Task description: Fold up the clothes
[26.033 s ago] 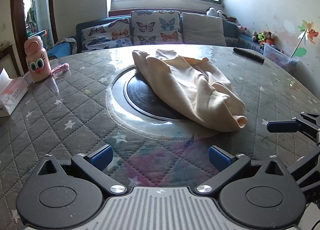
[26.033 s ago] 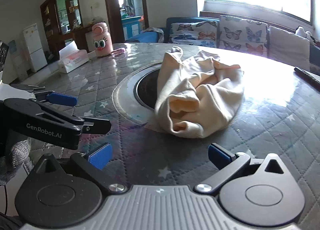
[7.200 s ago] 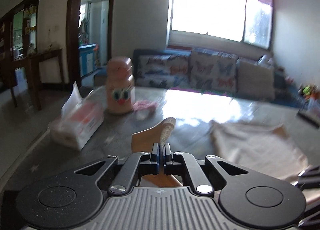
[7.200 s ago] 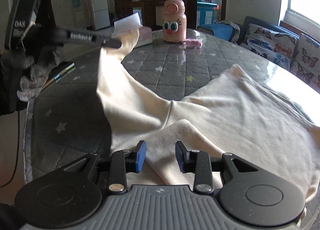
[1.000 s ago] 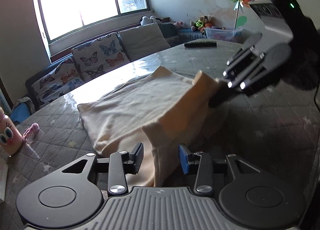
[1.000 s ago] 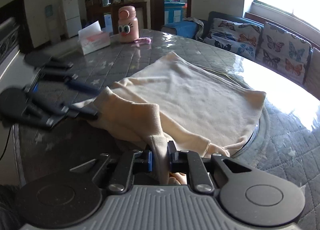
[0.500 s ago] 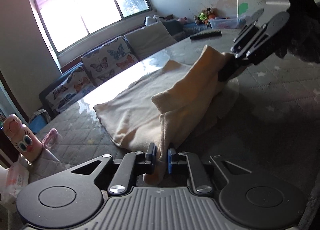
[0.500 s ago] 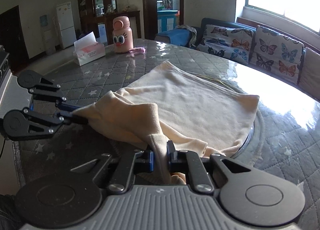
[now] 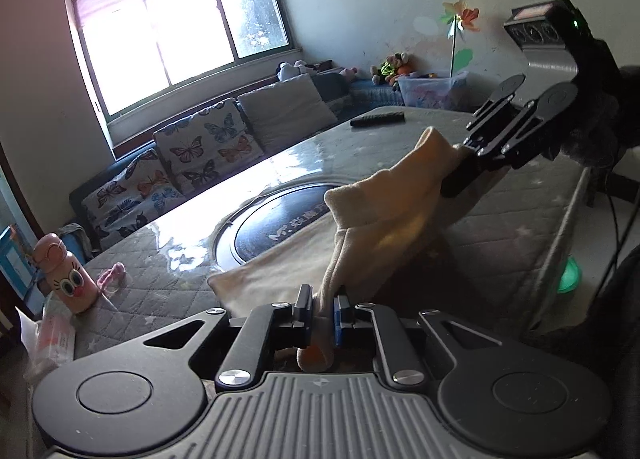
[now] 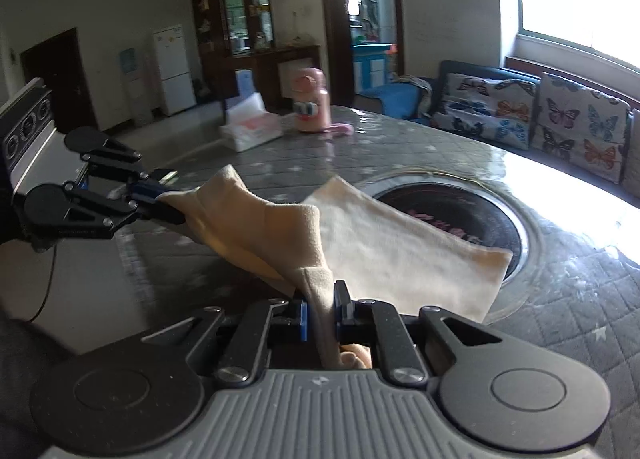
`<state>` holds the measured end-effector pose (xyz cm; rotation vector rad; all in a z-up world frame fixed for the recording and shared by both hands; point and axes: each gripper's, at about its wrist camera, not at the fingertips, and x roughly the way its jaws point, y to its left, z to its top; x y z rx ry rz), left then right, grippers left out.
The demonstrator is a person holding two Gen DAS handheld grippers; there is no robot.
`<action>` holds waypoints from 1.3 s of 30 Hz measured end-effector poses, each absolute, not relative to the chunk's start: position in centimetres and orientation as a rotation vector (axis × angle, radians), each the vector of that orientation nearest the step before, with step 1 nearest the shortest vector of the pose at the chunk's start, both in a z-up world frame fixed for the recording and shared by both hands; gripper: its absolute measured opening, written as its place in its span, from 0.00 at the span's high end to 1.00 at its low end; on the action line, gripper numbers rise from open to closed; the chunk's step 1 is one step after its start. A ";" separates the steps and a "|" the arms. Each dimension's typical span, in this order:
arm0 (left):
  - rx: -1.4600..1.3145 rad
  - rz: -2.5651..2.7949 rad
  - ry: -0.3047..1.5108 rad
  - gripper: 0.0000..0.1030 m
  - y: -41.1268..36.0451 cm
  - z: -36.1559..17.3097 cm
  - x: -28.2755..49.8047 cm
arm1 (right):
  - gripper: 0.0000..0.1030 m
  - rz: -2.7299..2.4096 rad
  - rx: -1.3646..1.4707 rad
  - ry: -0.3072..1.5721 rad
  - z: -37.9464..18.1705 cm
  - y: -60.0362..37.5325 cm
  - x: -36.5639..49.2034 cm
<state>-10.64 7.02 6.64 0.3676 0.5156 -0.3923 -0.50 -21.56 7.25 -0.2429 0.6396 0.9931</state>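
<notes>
Left wrist view: the left gripper [image 9: 323,309] is closed down on a doubled edge of the cream garment [image 9: 376,215], the cloth pinched between its blue pads with a short end hanging below them; ahead and to the right, the right gripper [image 9: 454,183] grips the other end of the same raised edge, so that the cloth is strung between the two and clear of the quilted table [image 9: 516,195]. The rest of the garment lies flat ahead of the left gripper, partly over the round dark inset [image 9: 280,223] at the table's centre. Right wrist view: the right gripper [image 10: 322,309] is likewise clamped on a fold of the garment [image 10: 400,251], with the left gripper [image 10: 168,201] off to the left and ahead, holding the far end of the lifted edge. Beyond the pads the remaining panel lies spread as a neat rectangle with square corners, judged to be already folded at least once. The fold in hand appears midway: the edge is raised but not yet laid over the flat part, and smoothing is left. The fabric looks soft, thick and limp, sagging between the grips
</notes>
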 end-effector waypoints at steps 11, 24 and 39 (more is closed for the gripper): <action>0.332 -0.321 0.526 0.89 7.8 5.9 -3.9 | 0.90 0.945 -0.240 0.650 7.3 -19.8 2.9; 0.271 -0.218 0.691 0.83 9.6 -0.7 7.9 | 0.87 0.837 -0.201 0.806 1.3 -16.6 13.1; 0.249 -0.115 0.629 0.74 10.5 1.5 7.8 | 0.61 0.650 -0.174 0.683 1.9 -19.0 13.0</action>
